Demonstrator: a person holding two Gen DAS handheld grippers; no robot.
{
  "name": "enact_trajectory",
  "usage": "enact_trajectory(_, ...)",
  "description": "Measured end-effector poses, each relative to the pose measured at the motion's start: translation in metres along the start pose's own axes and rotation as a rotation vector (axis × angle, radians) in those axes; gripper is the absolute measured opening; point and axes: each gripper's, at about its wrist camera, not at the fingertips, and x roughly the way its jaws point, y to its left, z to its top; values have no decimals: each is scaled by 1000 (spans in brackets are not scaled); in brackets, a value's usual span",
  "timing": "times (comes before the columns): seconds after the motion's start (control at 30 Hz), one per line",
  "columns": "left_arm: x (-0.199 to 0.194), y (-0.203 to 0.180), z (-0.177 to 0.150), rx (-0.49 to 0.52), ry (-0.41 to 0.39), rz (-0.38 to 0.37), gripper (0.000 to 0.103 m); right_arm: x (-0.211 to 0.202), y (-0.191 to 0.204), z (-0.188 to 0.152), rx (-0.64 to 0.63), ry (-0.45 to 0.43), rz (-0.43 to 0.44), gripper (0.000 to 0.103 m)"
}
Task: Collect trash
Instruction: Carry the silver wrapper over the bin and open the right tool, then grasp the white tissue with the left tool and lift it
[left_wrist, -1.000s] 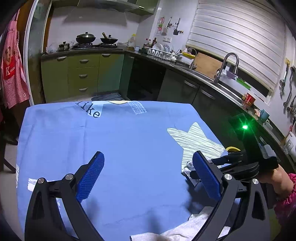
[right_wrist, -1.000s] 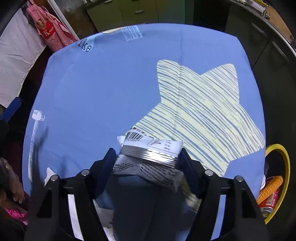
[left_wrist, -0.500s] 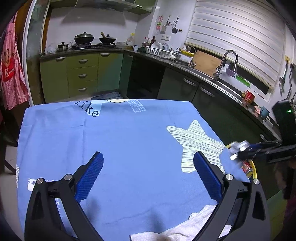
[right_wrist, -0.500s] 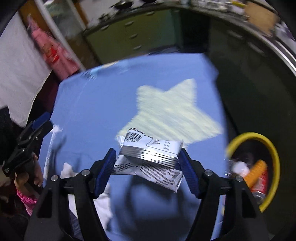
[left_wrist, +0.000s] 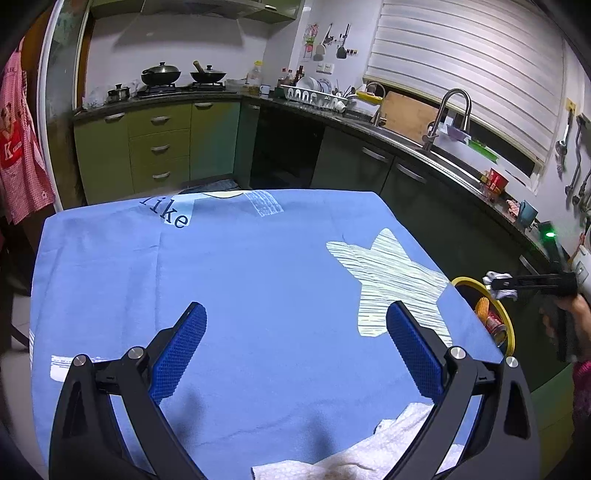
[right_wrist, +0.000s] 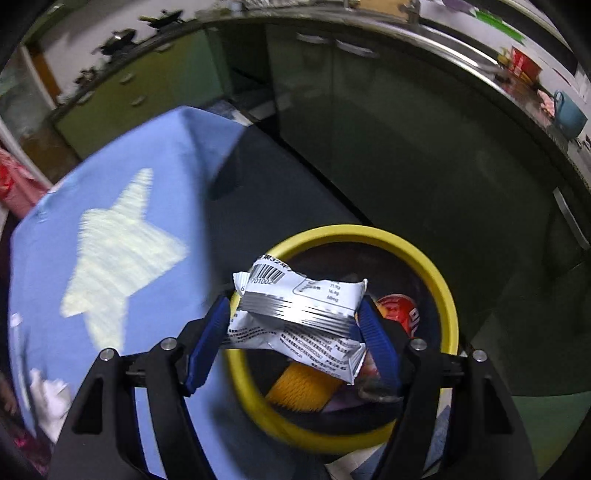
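Note:
My right gripper (right_wrist: 293, 314) is shut on a white snack wrapper (right_wrist: 295, 295) with a barcode, gripped across its width. It hangs over the yellow-rimmed trash bin (right_wrist: 437, 275) that stands on the floor beside the table. In the left wrist view the same gripper (left_wrist: 496, 286) and wrapper (left_wrist: 503, 294) show at the far right above the bin (left_wrist: 509, 326). My left gripper (left_wrist: 295, 310) is open over the blue tablecloth (left_wrist: 240, 258), nothing between its fingers. A crumpled white paper towel (left_wrist: 369, 454) lies just beneath it at the table's near edge.
Inside the bin lie a red can (right_wrist: 399, 310) and an orange ribbed item (right_wrist: 306, 384). Dark green kitchen cabinets (right_wrist: 406, 147) run close behind the bin. The cloth carries a pale striped star (left_wrist: 391, 273). A person's hand (left_wrist: 565, 317) holds the right gripper.
The right gripper has carried the wrapper off the table to the right, over the bin, rolling as it went. The left gripper has stayed in place.

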Motion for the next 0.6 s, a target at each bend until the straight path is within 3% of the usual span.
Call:
enact_trajectory(0.1, 0, 1, 0, -3, 3, -6, 96, 23, -9, 7, 18, 42, -25, 79)
enact_trajectory(0.17, -2, 2, 0, -8, 7, -14, 96, 25, -13, 7, 33, 46, -39, 79)
enact_trajectory(0.33, -13, -3, 1, 3, 21, -53, 96, -10, -15, -13, 48, -8, 29, 81)
enact_trajectory(0.6, -23, -47, -28, 216, 185, -172, 97, -76, -11, -83, 10, -119, 140, 85)
